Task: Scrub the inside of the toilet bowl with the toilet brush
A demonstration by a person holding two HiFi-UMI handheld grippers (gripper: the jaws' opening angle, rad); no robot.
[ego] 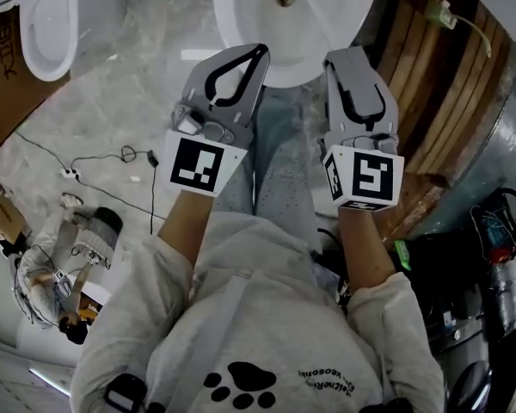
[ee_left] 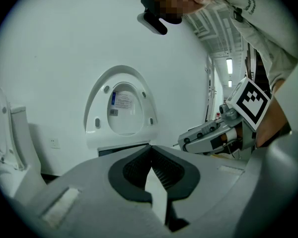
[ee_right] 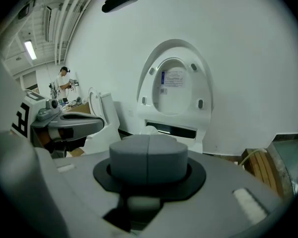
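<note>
We find the toilet bowl (ego: 239, 26) on the far side of the scene, straight ahead of the person, its drain opening visible at the far edge of the head view. In the gripper views its seat and lid (ee_right: 175, 83) stand raised upright against the white wall.

Both claws are held side by side on the near side of the bowl, pointed toward it and touching nothing. The left claw (ego: 260, 50) is clenched: its tips meet, an empty loop-shaped gap lies behind them, and nothing is gripped. The right claw (ego: 349, 55) is also clenched, its two pads (ee_right: 134, 157) pressed flat together with nothing between them.

We note a second toilet (ego: 47, 24) at far left, beside a cardboard box (ego: 0, 67). A black cable (ego: 112, 157) trails across the grey floor (ego: 112, 101) on the left. Wooden planks (ego: 439, 84) lie to the right of the bowl. Another person (ee_right: 64, 83) stands far off on the left in the right gripper view.
</note>
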